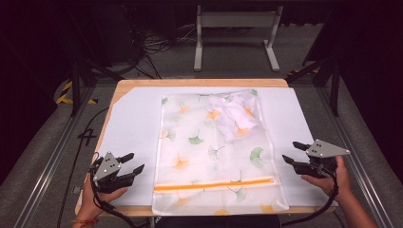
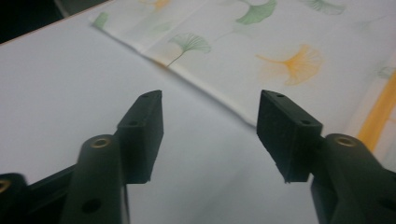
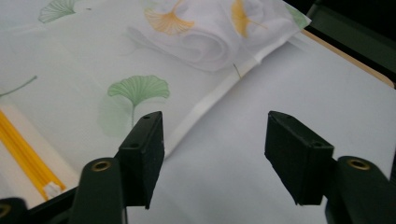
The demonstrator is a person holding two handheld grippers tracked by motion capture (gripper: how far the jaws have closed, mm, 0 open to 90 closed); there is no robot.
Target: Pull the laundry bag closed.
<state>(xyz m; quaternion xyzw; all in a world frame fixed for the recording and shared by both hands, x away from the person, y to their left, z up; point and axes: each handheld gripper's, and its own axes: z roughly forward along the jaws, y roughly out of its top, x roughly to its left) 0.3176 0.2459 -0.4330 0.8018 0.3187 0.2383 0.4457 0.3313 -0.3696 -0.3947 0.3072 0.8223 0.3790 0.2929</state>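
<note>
- The translucent white mesh bag printed with green and orange ginkgo leaves (image 1: 214, 152) lies flat in the middle of the white sheet (image 1: 133, 123) that covers the wooden table (image 1: 199, 82). Its orange zipper (image 1: 214, 185) runs across the end near the person.
- The high view shows the whole bag with a crumpled white cloth (image 1: 233, 116) inside its far part, and both grippers at the two sides of the bag, apart from it.
- The left gripper (image 1: 130, 162) is beside the left edge of the bag. Its jaws stand open with nothing between them.
- The left gripper view (image 2: 210, 130) shows the bag's folded edge (image 2: 196, 88) just ahead of the fingertips, above bare white sheet.
- The right gripper (image 1: 293, 153) is beside the right edge of the bag, also open and empty.
- The right gripper view (image 3: 215, 140) shows more closely the rolled cloth under the mesh (image 3: 205, 42), the white seam of the bag (image 3: 210, 98), and the zipper's end (image 3: 28, 154).
</note>
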